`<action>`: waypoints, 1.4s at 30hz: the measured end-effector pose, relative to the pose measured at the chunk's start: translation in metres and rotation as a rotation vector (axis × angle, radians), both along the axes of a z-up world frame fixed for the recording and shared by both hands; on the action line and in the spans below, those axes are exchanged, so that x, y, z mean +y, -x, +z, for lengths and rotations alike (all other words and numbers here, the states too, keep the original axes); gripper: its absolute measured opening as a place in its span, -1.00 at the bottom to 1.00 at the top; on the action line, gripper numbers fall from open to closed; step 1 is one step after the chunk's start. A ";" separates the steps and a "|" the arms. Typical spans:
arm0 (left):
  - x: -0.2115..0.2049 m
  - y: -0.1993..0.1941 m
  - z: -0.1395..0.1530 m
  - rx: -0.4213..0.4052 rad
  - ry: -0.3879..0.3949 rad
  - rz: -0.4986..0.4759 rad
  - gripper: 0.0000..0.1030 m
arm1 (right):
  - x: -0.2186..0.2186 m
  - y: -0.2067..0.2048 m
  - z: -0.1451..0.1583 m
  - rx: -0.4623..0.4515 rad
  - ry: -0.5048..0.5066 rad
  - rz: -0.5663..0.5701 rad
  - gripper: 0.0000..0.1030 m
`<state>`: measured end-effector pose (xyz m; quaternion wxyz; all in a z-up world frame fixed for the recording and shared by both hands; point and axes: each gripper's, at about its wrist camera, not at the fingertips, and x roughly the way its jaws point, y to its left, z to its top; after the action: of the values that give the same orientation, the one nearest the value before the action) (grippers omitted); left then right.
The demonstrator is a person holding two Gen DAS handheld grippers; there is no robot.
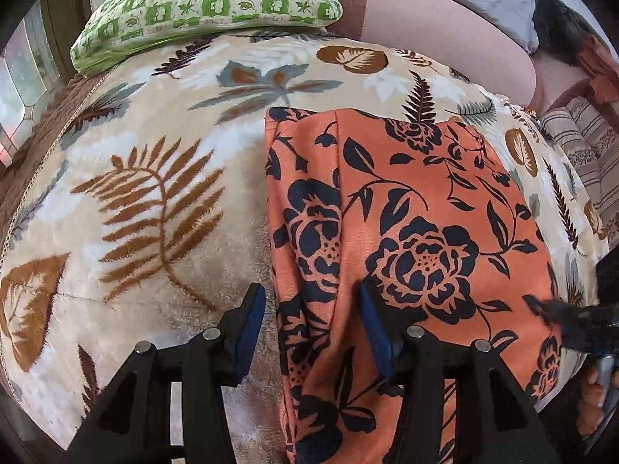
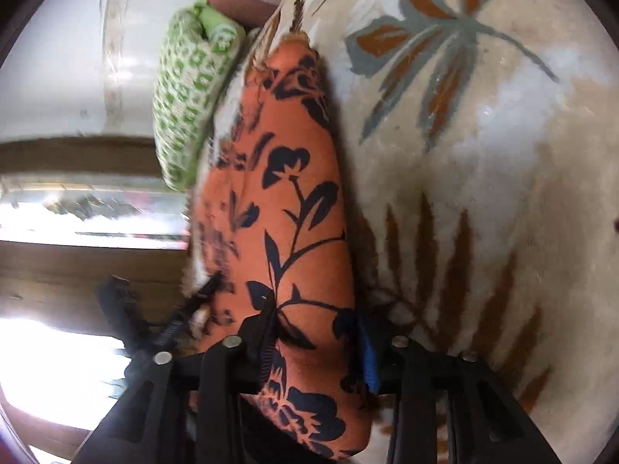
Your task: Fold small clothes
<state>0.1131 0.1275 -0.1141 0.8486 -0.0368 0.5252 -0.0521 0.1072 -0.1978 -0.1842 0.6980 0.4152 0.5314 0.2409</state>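
Lying flat on a leaf-print blanket [image 1: 162, 147], as seen from the left wrist: one orange garment [image 1: 406, 201] with a dark navy flower pattern, folded into a rough rectangle, its left edge showing layered folds.

Left hand-held gripper [image 1: 311, 328]: jaws spread apart, blue pads facing each other. The garment's near left edge lies between the two fingers; the left finger stands over bare blanket just beside the cloth, the right finger over the cloth itself. Nothing is pinched. Released.

Right hand-held gripper [image 1: 572, 317], same view: blurred dark shape at the garment's near right corner; its state cannot be told from here.

Other items, same view: green-and-white checked pillow [image 1: 209, 4] at the far end of the blanket; striped cloth [image 1: 584, 158] at the right; dark-haired figure [image 1: 557, 27], partly in view, lying beyond the blanket.

Right wrist view, frame rolled sideways: right hand-held gripper [image 2: 315, 332] with the garment [image 2: 286, 193] running between its fingers, one on either side of a raised fold of cloth. Grasping the garment. Cloth lifts from the blanket [image 2: 503, 154] at the gripper and stretches away toward the pillow [image 2: 185, 104].

Left hand-held gripper [image 2: 201, 301], same view: dark and blurred at the garment's opposite edge.
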 end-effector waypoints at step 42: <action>0.011 0.000 -0.006 -0.001 0.043 0.034 0.30 | 0.042 -0.056 0.060 -0.192 0.129 0.098 0.73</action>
<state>0.1130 0.1388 -0.1199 0.8486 -0.0637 0.5228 -0.0488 0.1636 -0.1555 -0.1240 0.7585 0.3180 0.4961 0.2784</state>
